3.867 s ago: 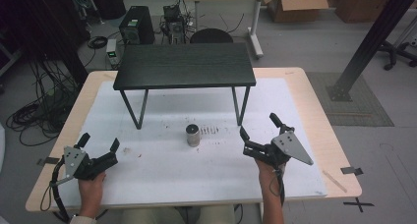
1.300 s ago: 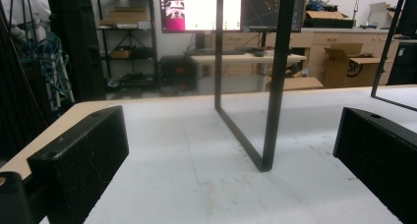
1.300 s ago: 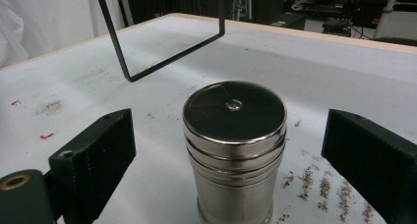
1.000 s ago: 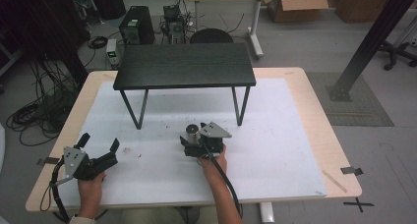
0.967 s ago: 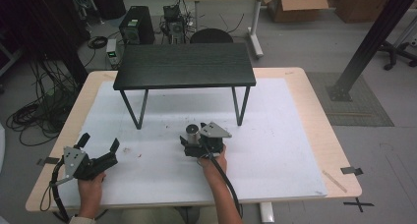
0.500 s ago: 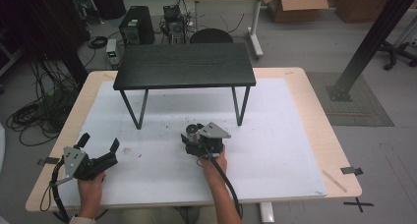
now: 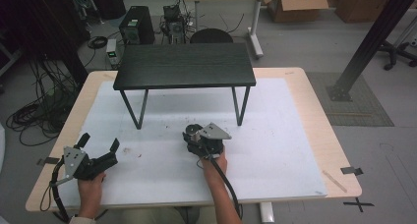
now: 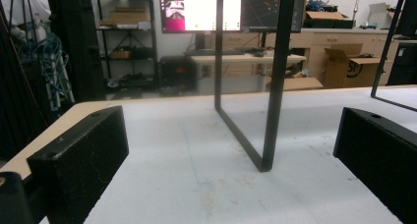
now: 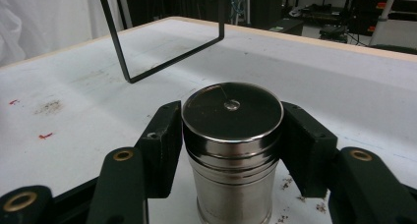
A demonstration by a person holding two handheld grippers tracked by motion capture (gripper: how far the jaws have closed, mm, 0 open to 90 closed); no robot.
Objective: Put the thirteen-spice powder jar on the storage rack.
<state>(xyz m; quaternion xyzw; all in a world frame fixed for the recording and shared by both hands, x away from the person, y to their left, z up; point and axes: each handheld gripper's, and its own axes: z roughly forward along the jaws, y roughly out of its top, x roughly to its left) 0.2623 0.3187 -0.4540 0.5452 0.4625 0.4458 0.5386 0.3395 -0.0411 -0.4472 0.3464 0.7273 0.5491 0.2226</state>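
Observation:
A small steel canister (image 9: 232, 135) with a dark glossy lid stands upright on the white mat, in front of the black side table (image 7: 184, 66). My right gripper (image 7: 195, 136) is shut on it, one black pad (image 9: 164, 135) pressing each side just under the lid. In the high view the canister (image 7: 193, 131) peeks out at the gripper's far end. My left gripper (image 7: 101, 141) rests near the front left of the mat, open, with nothing between its pads (image 8: 83, 155).
The black side table stands mid-mat on thin metal frame legs (image 8: 273, 86); one leg frame (image 9: 162, 62) is just beyond the canister. The white mat (image 7: 275, 135) covers a wooden tabletop. Behind the table are desks, cables, boxes and computers.
My right gripper came in from the right side of the mat to the canister and shut on it; over the last second it has barely shifted. The left gripper has stayed put.

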